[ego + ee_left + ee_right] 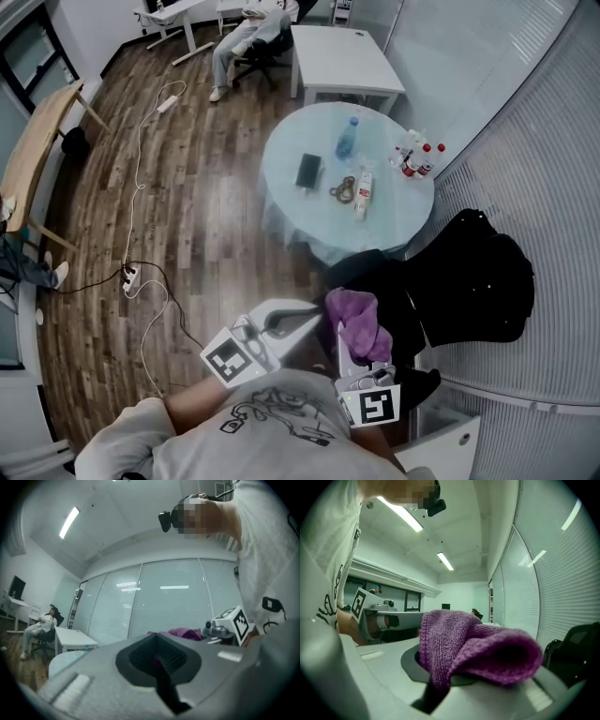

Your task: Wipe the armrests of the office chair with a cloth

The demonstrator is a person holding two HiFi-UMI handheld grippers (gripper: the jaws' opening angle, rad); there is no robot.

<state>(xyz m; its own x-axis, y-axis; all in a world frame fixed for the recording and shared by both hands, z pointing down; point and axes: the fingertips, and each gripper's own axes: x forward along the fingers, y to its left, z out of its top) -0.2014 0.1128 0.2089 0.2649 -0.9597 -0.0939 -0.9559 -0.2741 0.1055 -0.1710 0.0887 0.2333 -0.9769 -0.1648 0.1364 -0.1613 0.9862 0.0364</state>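
Note:
My right gripper (347, 339) is shut on a purple cloth (359, 321), held close to my body. In the right gripper view the cloth (474, 649) bulges up out of the closed jaws and droops to the right. My left gripper (302, 322) is level with it on the left, shut with nothing between its jaws (159, 662). The black office chair (473, 277) stands just ahead and to the right, with dark fabric over it. I cannot make out its armrests. Its dark edge (575, 649) also shows in the right gripper view.
A round glass table (291, 197) ahead carries a water bottle (347, 139), a phone (308, 170) and several small bottles (415, 159). Cables and a power strip (131, 279) lie on the wood floor to the left. A curved blind wall (553, 187) closes the right. A person (246, 33) sits far off.

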